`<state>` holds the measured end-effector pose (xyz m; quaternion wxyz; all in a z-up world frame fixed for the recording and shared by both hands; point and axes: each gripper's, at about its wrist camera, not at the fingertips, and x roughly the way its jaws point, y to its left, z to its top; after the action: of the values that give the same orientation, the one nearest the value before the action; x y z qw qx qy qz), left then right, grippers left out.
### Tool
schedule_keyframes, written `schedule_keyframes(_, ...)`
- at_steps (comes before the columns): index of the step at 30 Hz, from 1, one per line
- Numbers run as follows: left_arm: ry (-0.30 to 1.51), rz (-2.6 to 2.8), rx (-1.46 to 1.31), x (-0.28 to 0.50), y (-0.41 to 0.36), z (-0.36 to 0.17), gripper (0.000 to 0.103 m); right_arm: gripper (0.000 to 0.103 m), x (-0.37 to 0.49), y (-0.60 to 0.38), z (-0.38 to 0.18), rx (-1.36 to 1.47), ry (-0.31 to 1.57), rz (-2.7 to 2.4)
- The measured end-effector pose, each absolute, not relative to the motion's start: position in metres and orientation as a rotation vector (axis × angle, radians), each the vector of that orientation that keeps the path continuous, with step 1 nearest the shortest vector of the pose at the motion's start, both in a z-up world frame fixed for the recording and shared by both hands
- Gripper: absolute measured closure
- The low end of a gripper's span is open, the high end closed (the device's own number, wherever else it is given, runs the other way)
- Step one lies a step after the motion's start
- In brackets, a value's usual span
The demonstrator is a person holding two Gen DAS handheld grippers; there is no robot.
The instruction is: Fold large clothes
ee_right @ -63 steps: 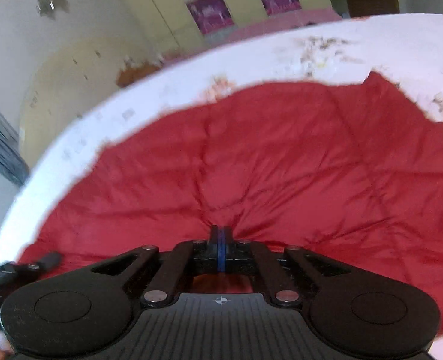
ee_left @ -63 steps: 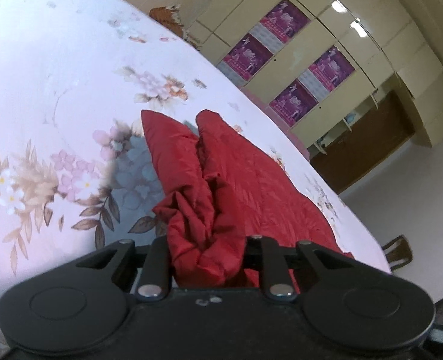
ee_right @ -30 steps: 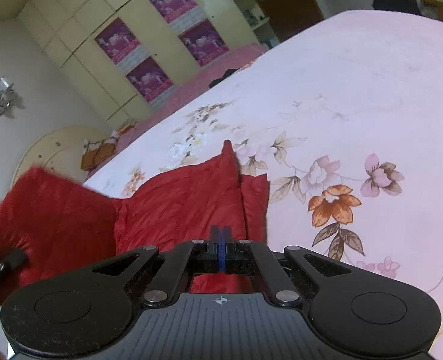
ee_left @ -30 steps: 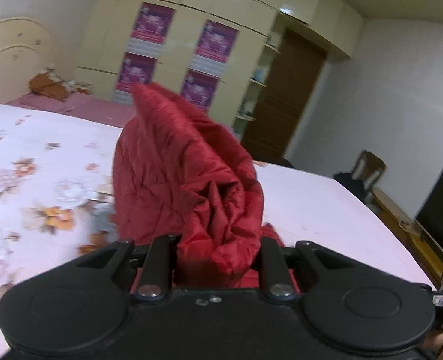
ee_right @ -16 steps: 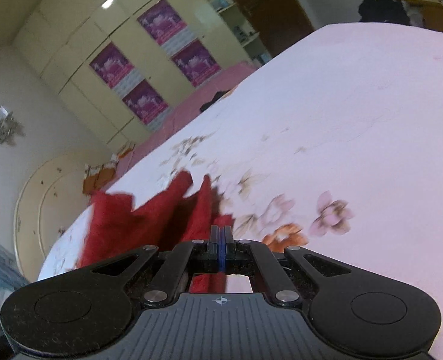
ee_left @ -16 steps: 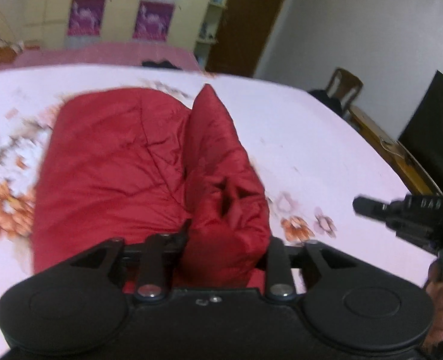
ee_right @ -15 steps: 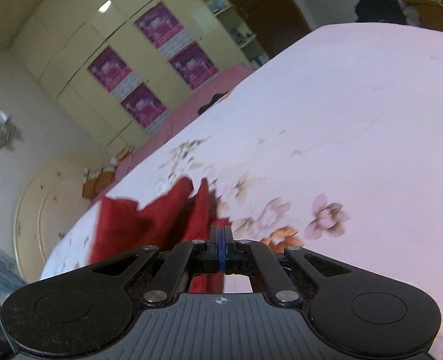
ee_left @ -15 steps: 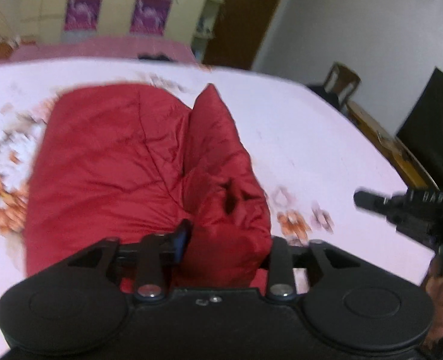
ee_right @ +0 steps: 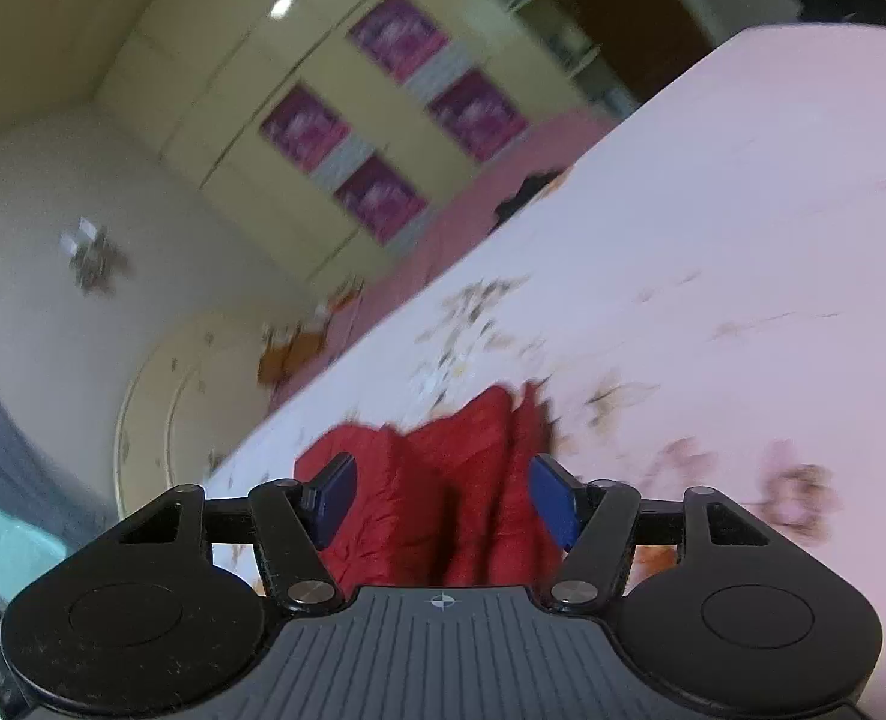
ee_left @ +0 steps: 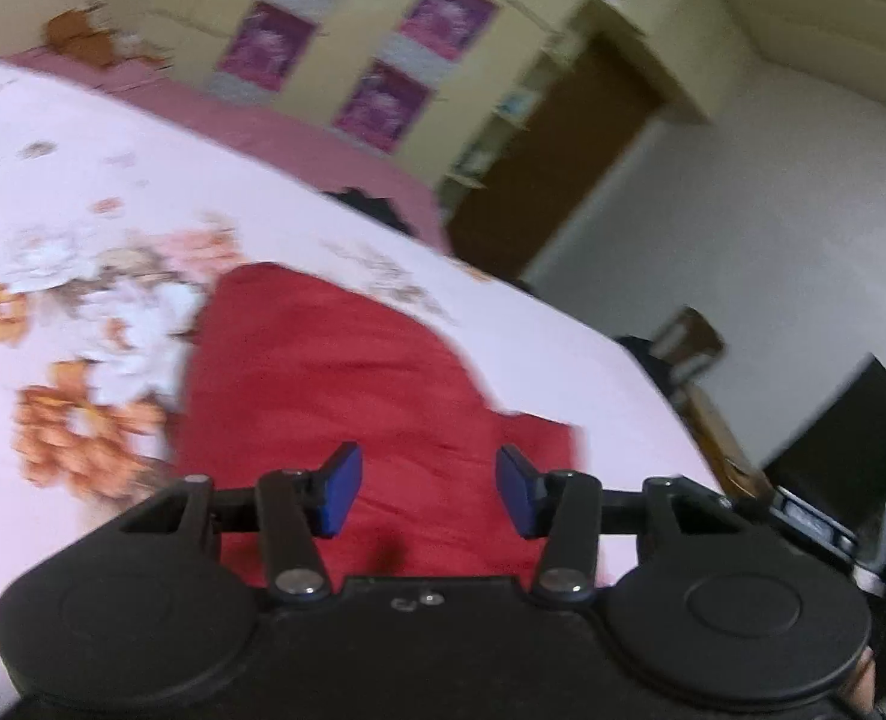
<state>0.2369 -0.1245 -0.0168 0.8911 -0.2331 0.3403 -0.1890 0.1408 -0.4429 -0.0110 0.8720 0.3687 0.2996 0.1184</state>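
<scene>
Bed (ee_left: 83,192) w/ red jacket (ee_left: 335,372), tools apart.

No text, label or number is legible; the wardrobe posters (ee_left: 266,39) are blurred.

Left gripper (ee_left: 428,489): a second ago clamped on bunched red garment (ee_left: 335,396), now pads apart, nothing between them. Garment no longer lifted, lies flat and folded on floral bedsheet (ee_left: 83,192). Right gripper (ee_right: 443,504): pads were pressed together half a second ago, jaws now opening; no fabric pinched, garment (ee_right: 443,480) seen past gap. Both views motion-blurred now, were sharper earlier.
</scene>
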Motion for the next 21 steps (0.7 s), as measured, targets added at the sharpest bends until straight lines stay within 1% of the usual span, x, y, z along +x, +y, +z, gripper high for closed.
schedule_keyframes(2, 0.737, -0.369, -0.501, 0.249, -0.115, -0.030, 0.058, 0.039, 0.165, -0.429, -0.026, 0.798, 0.707, 0.285)
schedule_keyframes(6, 0.790, -0.395, -0.497, 0.266, -0.117, -0.051, 0.060, 0.037, 0.187, -0.411, -0.055, 0.837, 0.815, 0.280)
schedule_keyframes(7, 0.795, -0.407, -0.495, 0.268, -0.116, -0.055, 0.059, 0.032, 0.188, -0.409, -0.057, 0.832, 0.826, 0.266)
schedule_keyframes(11, 0.811, -0.457, -0.490, 0.274, -0.120, -0.058, 0.061, 0.031, 0.190, -0.398, -0.063, 0.814, 0.839, 0.260)
schedule_keyframes(12, 0.813, -0.475, -0.492, 0.275, -0.121, -0.057, 0.061, 0.037, 0.191, -0.397, -0.063, 0.823, 0.835, 0.271)
schedule_keyframes(13, 0.814, -0.496, -0.494, 0.277, -0.121, -0.057, 0.062, 0.067, 0.191, -0.397, -0.062, 0.828, 0.829, 0.281)
schedule_keyframes(14, 0.816, -0.511, -0.493, 0.278, -0.123, -0.057, 0.063, 0.076, 0.192, -0.397, -0.061, 0.826, 0.821, 0.285)
schedule_keyframes(16, 0.817, -0.550, -0.477, 0.280, -0.129, -0.057, 0.063, 0.084, 0.185, -0.395, -0.053, 0.794, 0.782, 0.288)
schedule_keyframes(19, 0.813, -0.583, -0.391, 0.278, -0.146, -0.056, 0.063, 0.085, 0.163, -0.392, -0.037, 0.693, 0.695, 0.278)
schedule_keyframes(21, 0.820, -0.595, -0.364, 0.281, -0.157, -0.059, 0.063, 0.085, 0.159, -0.393, -0.045, 0.672, 0.688, 0.261)
